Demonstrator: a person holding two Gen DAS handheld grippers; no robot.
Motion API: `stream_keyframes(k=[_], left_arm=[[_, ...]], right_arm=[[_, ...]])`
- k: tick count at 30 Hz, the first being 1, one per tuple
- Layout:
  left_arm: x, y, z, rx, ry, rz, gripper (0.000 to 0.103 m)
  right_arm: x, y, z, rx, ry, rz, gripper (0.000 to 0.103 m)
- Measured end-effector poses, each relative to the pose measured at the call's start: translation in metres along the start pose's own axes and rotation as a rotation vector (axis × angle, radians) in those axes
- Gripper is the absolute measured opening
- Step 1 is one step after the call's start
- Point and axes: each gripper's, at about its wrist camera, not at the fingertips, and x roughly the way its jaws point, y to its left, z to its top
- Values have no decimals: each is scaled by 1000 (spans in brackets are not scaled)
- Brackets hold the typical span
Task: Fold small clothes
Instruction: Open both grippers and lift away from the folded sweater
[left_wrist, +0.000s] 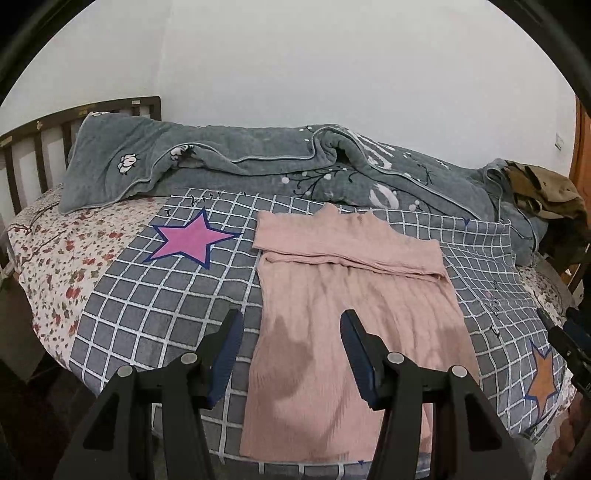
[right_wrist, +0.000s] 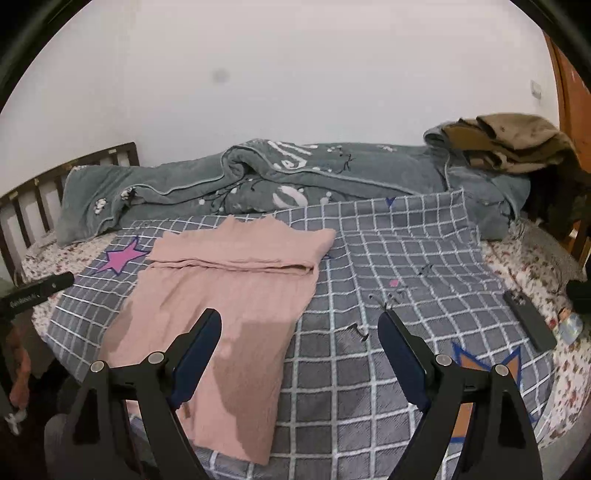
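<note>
One pink garment (left_wrist: 354, 295) on checked sheet (left_wrist: 155, 302)

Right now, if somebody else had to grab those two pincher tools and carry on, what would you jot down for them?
Left gripper: open, empty, above the near half of the pink knit top.
Right gripper: open, empty, over the top's right edge and the grey checked sheet.
Top lies flat on the sheet; its far end is already folded over into a band across the body.
Left: fold the long lower part up, smooth it. Brown clothes wait at the far right.
</note>
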Motion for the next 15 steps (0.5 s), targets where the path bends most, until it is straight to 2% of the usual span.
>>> stream_keyframes(k=[4,7,12,14,15], left_arm=[[5,2,-11,10,2,-5,52],[17,15,-24,-24,18,-37,54],[48,40,-47,-75,105,-69,55],[57,48,-58,-85,136,-93,55],[59,50,-64,-85,139,-101,57]], right_arm=[[-1,-2,-8,8,28,29,83],[5,0,-18,-2,57,47,80],[32,2,-46,16,145,80,70],[42,4,-60,29,178,99,61],[47,6,-67,28,195,111,59]])
